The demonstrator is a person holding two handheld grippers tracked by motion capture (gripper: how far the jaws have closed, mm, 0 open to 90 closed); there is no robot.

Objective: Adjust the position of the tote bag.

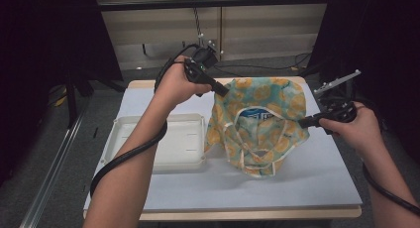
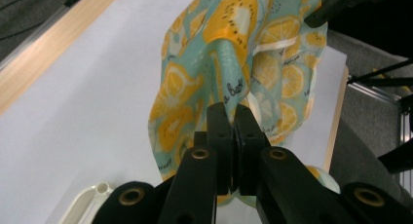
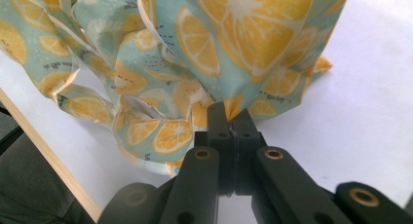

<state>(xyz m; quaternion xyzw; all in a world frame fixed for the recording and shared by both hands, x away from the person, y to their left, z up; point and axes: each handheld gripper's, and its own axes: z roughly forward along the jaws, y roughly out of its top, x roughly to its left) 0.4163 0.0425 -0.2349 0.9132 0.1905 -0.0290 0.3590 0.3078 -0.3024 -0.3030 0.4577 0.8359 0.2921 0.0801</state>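
— Where the left gripper (image 1: pixel 221 89) meets the cloth, how do its fingers (image 2: pixel 220 121) stand?

— Pressed together on a fold of the lemon-print garment (image 1: pixel 257 124), at its upper left edge. The left gripper view shows the two black fingers closed with fabric pinched between them.

— And the right gripper (image 1: pixel 303 122)?

— Same story. Its fingers (image 3: pixel 219 118) are clamped on a corner of the garment's right side, with the cloth bunching up just past the tips.

— So where is the garment itself?

— Held up between the two grippers, spread over the right half of the table (image 1: pixel 317 183). Its upper part hangs in the air; the lower edge, with its pale trim, droops down to the white surface and seems to rest there.

— Anything beside it?

— A white tray (image 1: pixel 163 161) lies on the table to the left, under the person's left forearm (image 1: pixel 133 158). The garment's lower left edge is just beside the tray's right rim; whether they touch I cannot tell.
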